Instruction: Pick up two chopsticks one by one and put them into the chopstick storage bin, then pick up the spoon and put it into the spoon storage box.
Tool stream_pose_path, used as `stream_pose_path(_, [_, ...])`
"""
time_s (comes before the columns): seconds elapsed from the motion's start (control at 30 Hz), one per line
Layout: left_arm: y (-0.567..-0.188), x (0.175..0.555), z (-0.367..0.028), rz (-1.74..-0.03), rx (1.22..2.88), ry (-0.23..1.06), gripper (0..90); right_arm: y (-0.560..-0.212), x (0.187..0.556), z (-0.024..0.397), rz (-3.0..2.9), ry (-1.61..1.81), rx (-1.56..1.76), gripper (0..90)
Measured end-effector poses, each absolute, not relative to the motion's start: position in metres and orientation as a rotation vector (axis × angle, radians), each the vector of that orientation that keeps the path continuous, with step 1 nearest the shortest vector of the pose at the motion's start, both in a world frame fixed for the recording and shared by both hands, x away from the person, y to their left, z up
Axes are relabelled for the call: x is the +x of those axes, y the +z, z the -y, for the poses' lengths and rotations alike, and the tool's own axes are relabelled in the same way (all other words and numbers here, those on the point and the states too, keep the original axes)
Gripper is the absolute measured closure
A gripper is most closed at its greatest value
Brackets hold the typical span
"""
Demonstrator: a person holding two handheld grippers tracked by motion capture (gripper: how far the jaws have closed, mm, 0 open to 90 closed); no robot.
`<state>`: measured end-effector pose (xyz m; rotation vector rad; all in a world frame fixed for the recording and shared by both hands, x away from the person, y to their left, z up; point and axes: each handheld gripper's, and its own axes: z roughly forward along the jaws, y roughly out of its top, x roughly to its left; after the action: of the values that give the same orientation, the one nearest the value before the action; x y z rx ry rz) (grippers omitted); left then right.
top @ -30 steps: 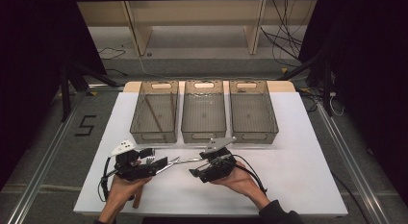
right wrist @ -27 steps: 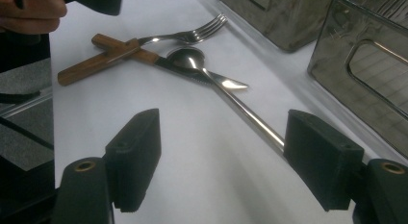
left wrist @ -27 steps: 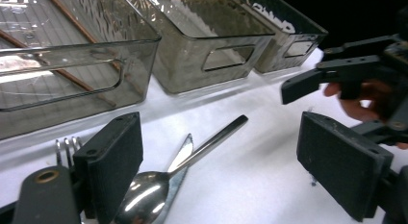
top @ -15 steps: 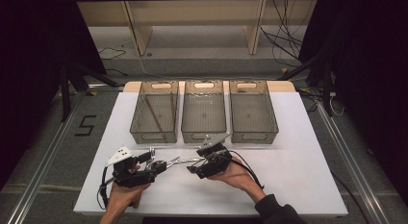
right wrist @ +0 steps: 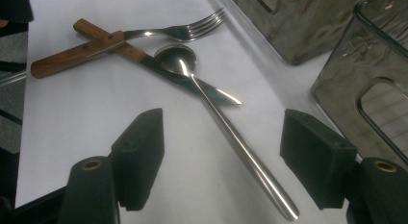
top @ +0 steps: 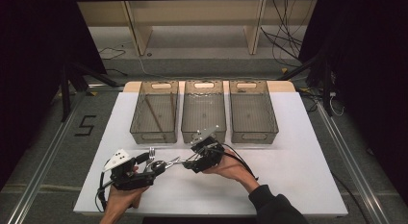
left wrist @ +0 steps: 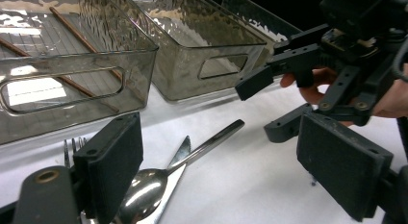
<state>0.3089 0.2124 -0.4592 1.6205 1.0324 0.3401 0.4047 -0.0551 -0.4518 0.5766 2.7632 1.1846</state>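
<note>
A steel spoon [right wrist: 231, 132] lies on the white table [top: 288, 152], its bowl resting across a wooden-handled knife [right wrist: 192, 82]. A wooden-handled fork [right wrist: 163, 32] lies just beyond them. My right gripper [right wrist: 226, 156] is open and its jaws have just been closing a little. They stand on either side of the spoon's handle, and the pads are clear of it. My left gripper [left wrist: 221, 161] is open too, low over the table, with the spoon's bowl [left wrist: 144, 190] beside its left jaw. In the high view the two grippers [top: 156, 166] [top: 185, 164] face each other over the cutlery.
Three smoky clear bins [top: 144, 136] [top: 203, 132] [top: 255, 135] stand in a row behind the cutlery. The left bin holds brown chopsticks [top: 154, 113]. White table stretches away on the right. The table's front edge lies close behind both hands.
My right gripper has shifted a little to the left, nearer the spoon and the left gripper. The left hand has barely moved. The cutlery lies as before.
</note>
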Motion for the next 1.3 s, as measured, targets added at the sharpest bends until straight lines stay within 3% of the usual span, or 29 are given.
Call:
stream_pose_path(0.73, [-0.466,0.3,-0.207,-0.992,1.649,0.319,16.2,-0.467,0.42,0.037,-2.855,1.104,0.499,39.0])
stream_pose_path(1.3, [-0.47,0.298,-0.216,-1.011,1.641,0.323,16.2,-0.477,0.423,0.024,-2.88,1.027,0.419,55.1])
